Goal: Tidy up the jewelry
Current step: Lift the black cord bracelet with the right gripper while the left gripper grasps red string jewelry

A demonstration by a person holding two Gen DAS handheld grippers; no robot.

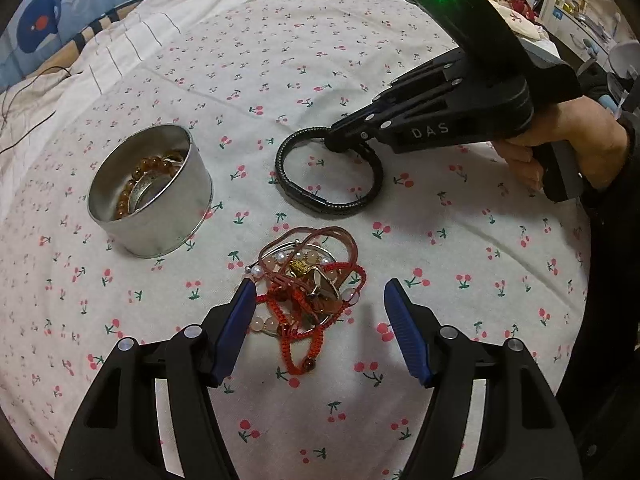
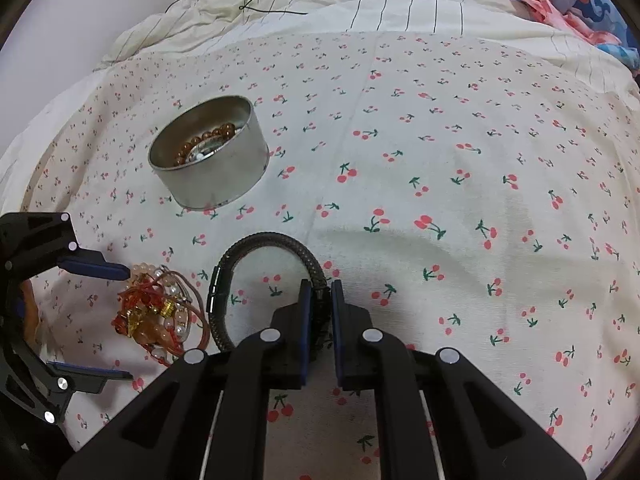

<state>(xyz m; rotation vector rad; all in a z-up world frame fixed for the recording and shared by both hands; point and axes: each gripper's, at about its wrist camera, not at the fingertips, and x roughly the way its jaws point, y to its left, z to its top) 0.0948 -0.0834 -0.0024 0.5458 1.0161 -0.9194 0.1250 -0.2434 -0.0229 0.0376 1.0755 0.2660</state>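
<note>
A black braided bracelet [image 1: 328, 176] lies on the cherry-print bed sheet; it also shows in the right wrist view [image 2: 240, 252]. My right gripper [image 2: 320, 290] is shut on its near side, also seen from the left wrist view [image 1: 346, 146]. A round metal tin [image 1: 150, 196] holds amber beads [image 1: 158, 166] and a silver bangle; it shows in the right wrist view [image 2: 210, 152] too. A tangled pile of red cords, pearls and gold charms [image 1: 310, 280] lies between the fingers of my open left gripper [image 1: 320, 294], which also appears in the right wrist view [image 2: 120, 320].
The cherry-print sheet [image 2: 440, 160] covers the bed. A striped quilt [image 2: 280, 4] with a black cable lies at the far edge. A blue patterned pillow [image 1: 52, 12] lies behind. Cluttered shelves [image 1: 576, 4] stand at the right.
</note>
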